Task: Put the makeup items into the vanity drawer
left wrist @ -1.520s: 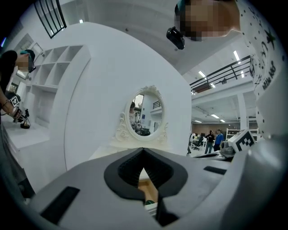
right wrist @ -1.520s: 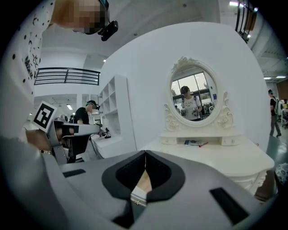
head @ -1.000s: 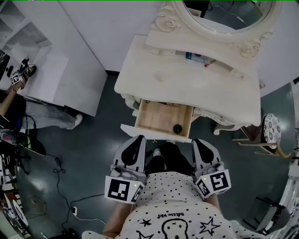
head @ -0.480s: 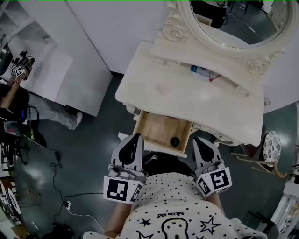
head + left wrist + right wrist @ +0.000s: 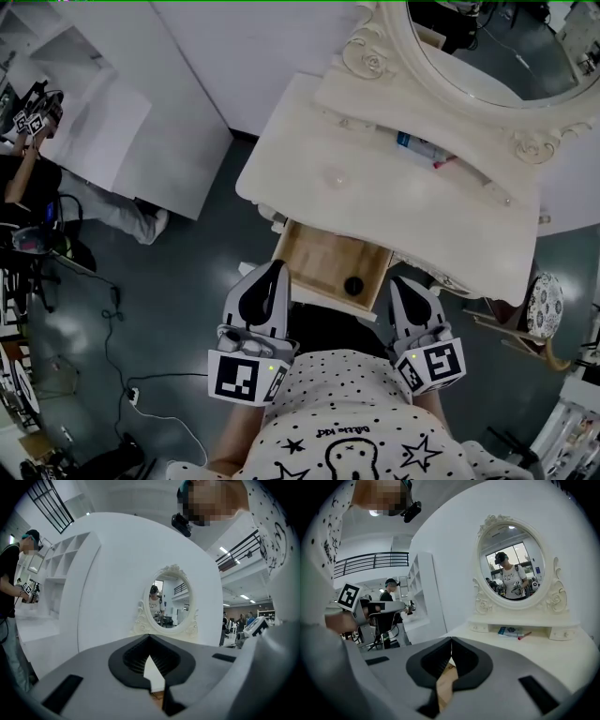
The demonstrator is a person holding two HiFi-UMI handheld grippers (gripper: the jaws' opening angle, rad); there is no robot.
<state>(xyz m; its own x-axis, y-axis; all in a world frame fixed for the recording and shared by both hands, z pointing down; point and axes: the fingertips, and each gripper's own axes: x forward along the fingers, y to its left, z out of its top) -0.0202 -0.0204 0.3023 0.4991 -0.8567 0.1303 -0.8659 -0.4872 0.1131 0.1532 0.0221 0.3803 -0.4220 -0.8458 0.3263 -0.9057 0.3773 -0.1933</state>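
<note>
The white vanity (image 5: 394, 202) has its wooden drawer (image 5: 323, 258) pulled open, with a small black round item (image 5: 353, 285) in its front right corner. A blue-and-white tube (image 5: 415, 145) and a red pencil (image 5: 446, 162) lie on the shelf under the oval mirror (image 5: 487, 47); the right gripper view shows the tube (image 5: 509, 631) and pencil (image 5: 524, 634) too. My left gripper (image 5: 277, 267) and right gripper (image 5: 399, 282) hover close to my body, just short of the drawer front. Both are shut with nothing between the jaws, as seen at the left gripper (image 5: 150, 637) and right gripper (image 5: 451, 640).
A small clear spot (image 5: 335, 175) sits on the vanity top. A round stool (image 5: 544, 302) stands right of the vanity. White shelving and a partition (image 5: 141, 112) stand at the left, where another person (image 5: 23, 178) holds grippers. Cables (image 5: 117, 347) run across the dark floor.
The vanity and drawer have shifted down and to the right in the head view. Both grippers stay shut and in nearly the same place near my body.
</note>
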